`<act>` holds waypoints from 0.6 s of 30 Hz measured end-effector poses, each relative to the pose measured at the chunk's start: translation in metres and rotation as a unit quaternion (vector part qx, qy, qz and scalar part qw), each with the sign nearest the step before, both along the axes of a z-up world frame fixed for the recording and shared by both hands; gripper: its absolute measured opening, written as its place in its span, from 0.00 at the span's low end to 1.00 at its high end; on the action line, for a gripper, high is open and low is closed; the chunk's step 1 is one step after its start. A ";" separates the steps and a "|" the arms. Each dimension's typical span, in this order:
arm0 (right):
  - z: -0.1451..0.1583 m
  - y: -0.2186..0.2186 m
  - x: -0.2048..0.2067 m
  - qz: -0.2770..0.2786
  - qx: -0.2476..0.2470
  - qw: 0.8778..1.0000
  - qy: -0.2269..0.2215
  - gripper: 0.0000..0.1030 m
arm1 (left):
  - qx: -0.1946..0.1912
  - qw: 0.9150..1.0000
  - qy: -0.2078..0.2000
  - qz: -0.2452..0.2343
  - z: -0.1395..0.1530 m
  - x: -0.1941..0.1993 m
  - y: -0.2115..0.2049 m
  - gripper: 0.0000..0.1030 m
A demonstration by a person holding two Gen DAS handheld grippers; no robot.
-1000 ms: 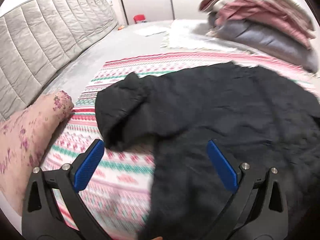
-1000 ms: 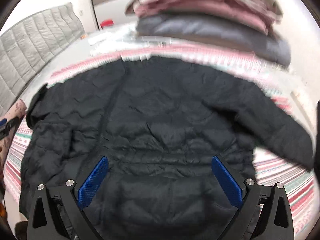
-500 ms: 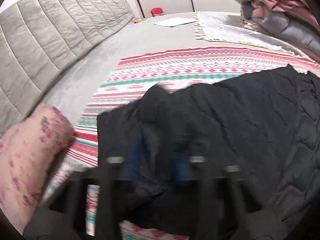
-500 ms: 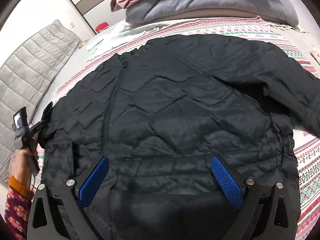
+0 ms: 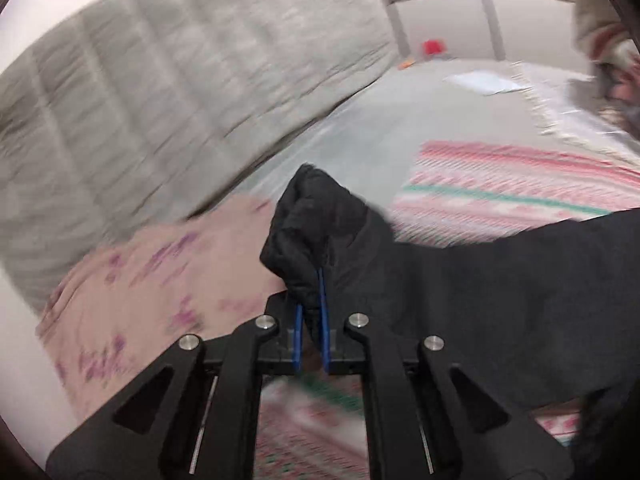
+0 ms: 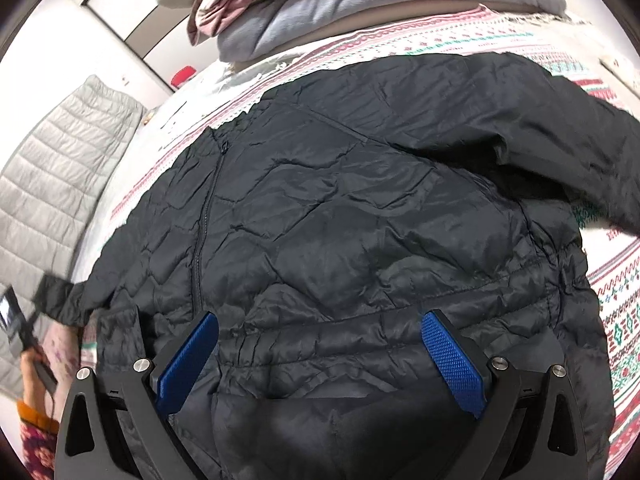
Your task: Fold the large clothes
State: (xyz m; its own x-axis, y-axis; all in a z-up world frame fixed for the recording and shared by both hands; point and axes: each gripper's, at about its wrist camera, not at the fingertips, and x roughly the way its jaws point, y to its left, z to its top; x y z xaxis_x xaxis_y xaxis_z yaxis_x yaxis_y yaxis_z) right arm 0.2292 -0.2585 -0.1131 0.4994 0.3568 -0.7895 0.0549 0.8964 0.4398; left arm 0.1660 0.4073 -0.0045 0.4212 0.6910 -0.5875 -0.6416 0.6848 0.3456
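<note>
The left gripper [image 5: 311, 300] pinches the bunched cuff of the black jacket sleeve [image 5: 316, 220] between its blue pads, above a striped blanket [image 5: 500, 188], with a grey quilted headboard [image 5: 180, 80] far left.

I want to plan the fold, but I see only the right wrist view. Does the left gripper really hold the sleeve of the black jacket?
Observer: Yes. The left gripper is shut on the cuff of the black jacket, which bunches up above its fingers.
Operator: What lies behind that cuff?
Observer: A pink floral cloth, at its left.
Operator: And further back?
Observer: A sheet of white paper lies on the grey bed surface.
</note>
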 end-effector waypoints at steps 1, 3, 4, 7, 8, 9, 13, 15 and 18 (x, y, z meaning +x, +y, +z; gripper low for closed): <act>0.000 -0.002 0.001 -0.003 0.001 1.000 0.001 0.99 | -0.005 0.999 0.014 0.030 -0.010 -0.006 0.013 0.21; -0.001 -0.002 0.003 -0.003 -0.003 1.000 0.007 0.99 | -0.008 0.996 0.043 0.079 -0.026 -0.014 0.029 0.34; -0.001 -0.001 0.004 0.003 -0.012 1.000 0.010 0.99 | -0.005 0.992 0.056 0.109 -0.032 -0.021 0.038 0.34; 0.004 -0.007 0.001 0.006 -0.048 0.999 0.005 0.99 | -0.058 0.993 0.027 0.103 -0.030 -0.037 0.046 0.55; 0.006 -0.012 -0.001 -0.005 -0.053 0.999 0.002 0.99 | -0.078 0.992 0.014 0.094 -0.027 -0.042 0.047 0.71; 0.007 -0.016 -0.002 -0.014 -0.048 0.999 -0.001 1.00 | -0.091 0.992 0.002 0.087 -0.024 -0.045 0.045 0.75; 0.008 -0.033 -0.003 -0.038 -0.009 0.999 0.005 1.00 | -0.126 0.991 -0.036 0.033 -0.006 -0.050 0.010 0.83; 0.008 -0.041 -0.007 -0.052 -0.009 0.999 0.009 1.00 | -0.144 0.989 -0.043 0.001 0.000 -0.051 -0.009 0.84; 0.009 -0.057 -0.011 -0.072 0.001 0.997 0.014 1.00 | -0.183 0.980 -0.041 -0.062 0.000 -0.038 -0.042 0.84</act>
